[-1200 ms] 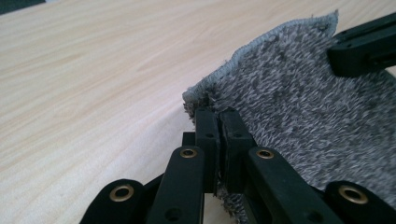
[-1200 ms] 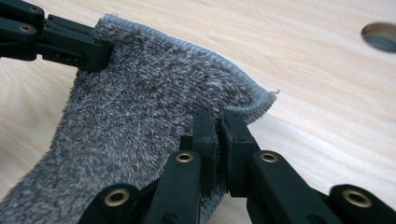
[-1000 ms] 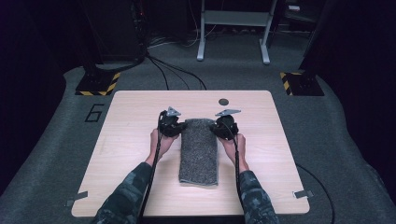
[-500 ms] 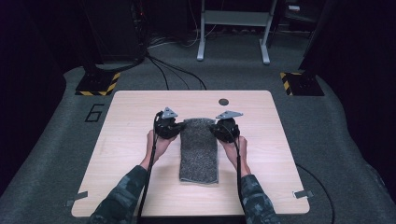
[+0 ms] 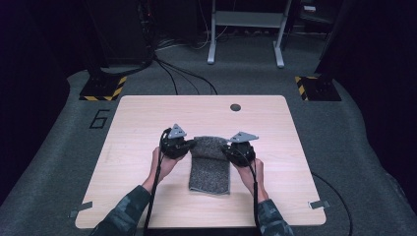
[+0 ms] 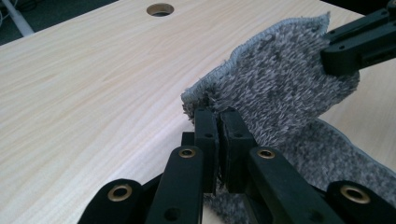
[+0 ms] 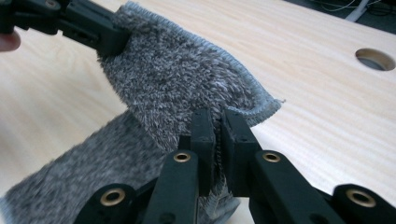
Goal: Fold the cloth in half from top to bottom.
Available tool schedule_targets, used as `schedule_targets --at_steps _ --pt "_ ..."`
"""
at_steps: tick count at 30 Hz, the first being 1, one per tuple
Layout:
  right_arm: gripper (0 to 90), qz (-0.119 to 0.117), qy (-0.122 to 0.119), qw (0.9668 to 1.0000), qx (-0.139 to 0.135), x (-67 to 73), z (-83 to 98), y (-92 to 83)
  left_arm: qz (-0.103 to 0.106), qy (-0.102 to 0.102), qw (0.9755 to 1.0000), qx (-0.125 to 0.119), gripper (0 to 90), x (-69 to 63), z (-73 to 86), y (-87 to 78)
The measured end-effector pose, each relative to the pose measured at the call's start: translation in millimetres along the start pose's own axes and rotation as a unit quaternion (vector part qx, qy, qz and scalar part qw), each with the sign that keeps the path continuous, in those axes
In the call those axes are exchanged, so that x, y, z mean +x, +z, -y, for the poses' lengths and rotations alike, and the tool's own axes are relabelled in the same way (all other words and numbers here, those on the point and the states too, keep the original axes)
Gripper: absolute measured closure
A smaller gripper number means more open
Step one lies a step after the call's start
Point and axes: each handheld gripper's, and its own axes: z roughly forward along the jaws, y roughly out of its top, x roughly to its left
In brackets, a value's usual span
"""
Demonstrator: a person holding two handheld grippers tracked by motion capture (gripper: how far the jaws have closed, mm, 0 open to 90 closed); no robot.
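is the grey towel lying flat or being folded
Being folded: the grey towel has its far end lifted and curled back, pinched by the left gripper and right gripper.

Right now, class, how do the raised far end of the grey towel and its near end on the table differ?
The far end is lifted off the table and curls back; the near end lies flat on the wood. The far end is pinched at both corners, by the left hand-held gripper and right hand-held gripper; the near end is untouched. Both show the same grey pile.

Pale wooden table [image 5: 147, 128], round cable hole [image 5: 235, 107], grey towel [image 5: 210, 169] lying on it
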Motion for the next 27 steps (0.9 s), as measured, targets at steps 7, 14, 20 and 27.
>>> schedule_targets --at_steps 7,14,20,27 --pt "82.8 -0.002 0.007 1.0 0.007 10.4 18.4 -6.4 0.019 -0.002 0.9997 0.016 86.1 -10.0 14.1 -0.3" --pt "79.5 0.004 0.004 0.9997 0.024 14.8 36.8 -9.6 0.037 -0.014 0.9987 0.033 84.6 -19.4 29.9 3.8" --pt "74.0 -0.001 0.007 0.9997 0.024 15.1 47.0 -18.6 0.059 -0.02 0.9972 0.042 76.8 -23.2 40.5 2.9" --pt "63.3 -0.021 0.013 0.9996 0.012 22.2 55.0 -37.2 0.09 -0.023 0.9939 0.059 59.5 -29.1 50.0 -8.2"
